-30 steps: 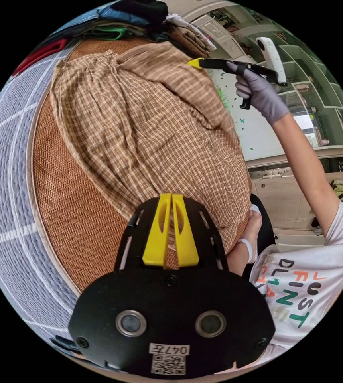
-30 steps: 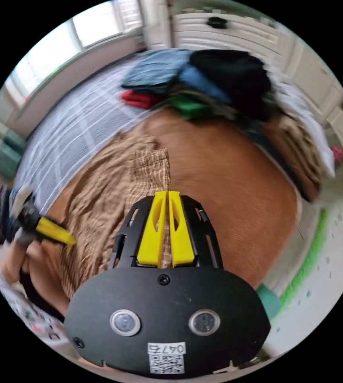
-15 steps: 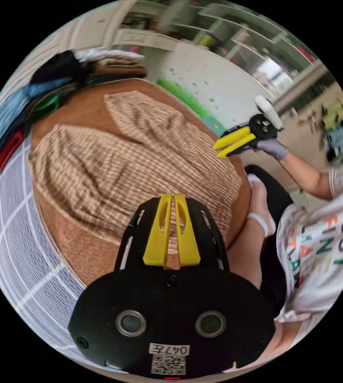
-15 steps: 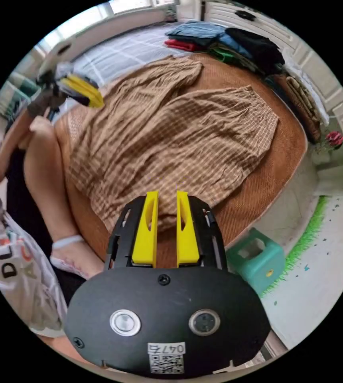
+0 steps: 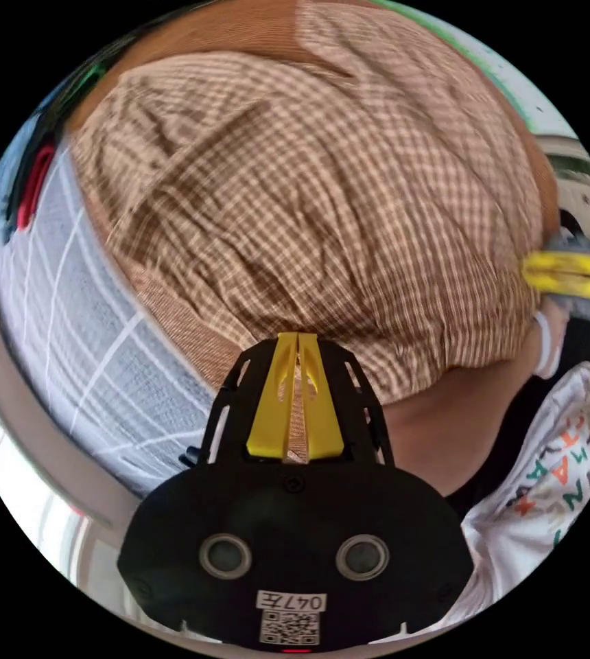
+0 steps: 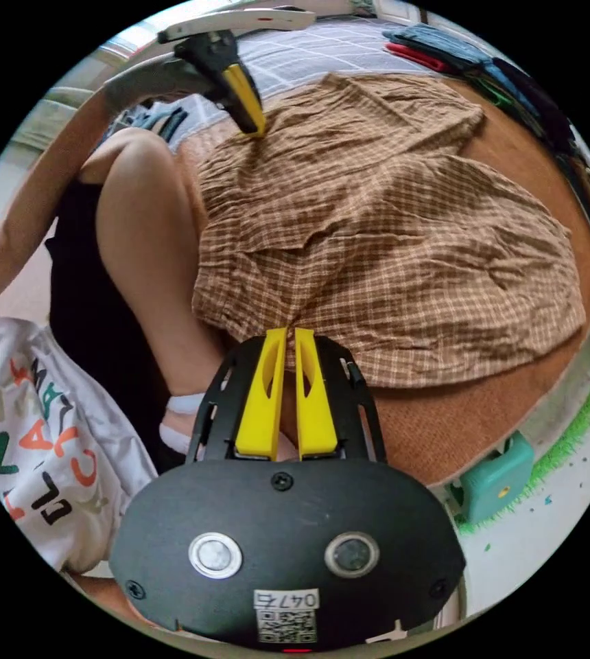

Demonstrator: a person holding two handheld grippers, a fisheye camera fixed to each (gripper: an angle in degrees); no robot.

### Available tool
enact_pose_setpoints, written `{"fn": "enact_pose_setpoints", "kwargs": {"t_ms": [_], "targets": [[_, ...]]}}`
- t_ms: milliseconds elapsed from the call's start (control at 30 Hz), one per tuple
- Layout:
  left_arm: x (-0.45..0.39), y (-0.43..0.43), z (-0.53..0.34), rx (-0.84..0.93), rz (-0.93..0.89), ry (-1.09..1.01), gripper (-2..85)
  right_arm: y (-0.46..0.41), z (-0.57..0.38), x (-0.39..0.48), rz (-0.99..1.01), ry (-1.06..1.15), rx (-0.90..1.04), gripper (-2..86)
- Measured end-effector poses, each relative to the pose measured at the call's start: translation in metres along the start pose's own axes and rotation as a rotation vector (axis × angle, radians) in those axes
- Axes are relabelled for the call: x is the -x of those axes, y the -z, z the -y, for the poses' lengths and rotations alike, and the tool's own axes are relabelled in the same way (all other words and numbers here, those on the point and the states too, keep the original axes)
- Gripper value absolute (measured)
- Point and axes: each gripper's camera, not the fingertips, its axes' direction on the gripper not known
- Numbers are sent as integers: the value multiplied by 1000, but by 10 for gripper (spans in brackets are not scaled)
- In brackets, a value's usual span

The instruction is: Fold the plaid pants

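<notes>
The tan plaid pants [image 5: 322, 192] lie spread and wrinkled over a brown woven mat [image 5: 171, 309]. In the left gripper view my left gripper [image 5: 298, 338] is shut on a near corner of them, with fabric showing between the jaws. The right gripper [image 5: 529, 274] touches the pants' edge at the far right. In the right gripper view the pants [image 6: 391, 226] stretch away from my right gripper [image 6: 285, 333], whose jaws stand nearly together and pinch the near hem at their tips. The left gripper [image 6: 257, 127] holds the far corner beside the person's knee.
The person's bent leg [image 6: 144, 233] lies against the pants' left side. Grey checked bedding [image 5: 82, 288] borders the mat. Folded clothes [image 6: 459, 55] are stacked at the mat's far end. A teal stool [image 6: 497, 480] stands on the floor off the mat's edge [image 6: 446, 425].
The right gripper let go of the pant leg, opened, came down to the near hem and closed there. The left gripper kept its hold and moved lower, close to the fabric.
</notes>
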Motion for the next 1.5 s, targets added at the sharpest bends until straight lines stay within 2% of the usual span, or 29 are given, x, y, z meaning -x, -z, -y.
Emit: {"fn": "enact_pose_setpoints", "kwargs": {"t_ms": [100, 167, 300, 467, 567, 700, 867, 1067, 1200, 1267, 1333, 1400, 1500], "targets": [[25, 15, -30, -134, -30, 186, -9, -3, 7, 4, 69, 61, 4, -6], [31, 21, -45, -152, -32, 226, -9, 11, 7, -15, 62, 28, -24, -5], [24, 35, -64, -140, -42, 181, -10, 67, 19, -79, -74, -104, -168, 1], [13, 51, -72, -115, 20, 114, -10, 108, 83, -135, -177, -129, -330, 17], [19, 59, -83, -132, -1, 99, -10, 98, 136, -167, -226, -152, -318, 29], [39, 65, -107, -180, -96, 115, -9, 56, 177, -217, -332, -308, -268, 49], [61, 71, -127, -207, -173, 128, -9, 5, 170, -259, -214, -456, -253, 12], [86, 96, -115, -241, -75, 179, -9, -15, 57, -271, -425, -520, -255, -1], [89, 120, -54, -260, 210, 107, -9, -37, -64, -285, -398, -618, -288, 1], [96, 134, -44, -293, 247, 128, -8, -44, -111, -289, -345, -673, -315, 3], [103, 159, -56, -358, 220, 199, -5, -50, -158, -291, -308, -735, -337, 8], [97, 193, -102, -506, 144, 232, 5, -59, -225, -287, -285, -789, -390, 17], [66, 204, -161, -570, 29, 119, 31, -64, -321, -268, -293, -828, -510, 27]]}}
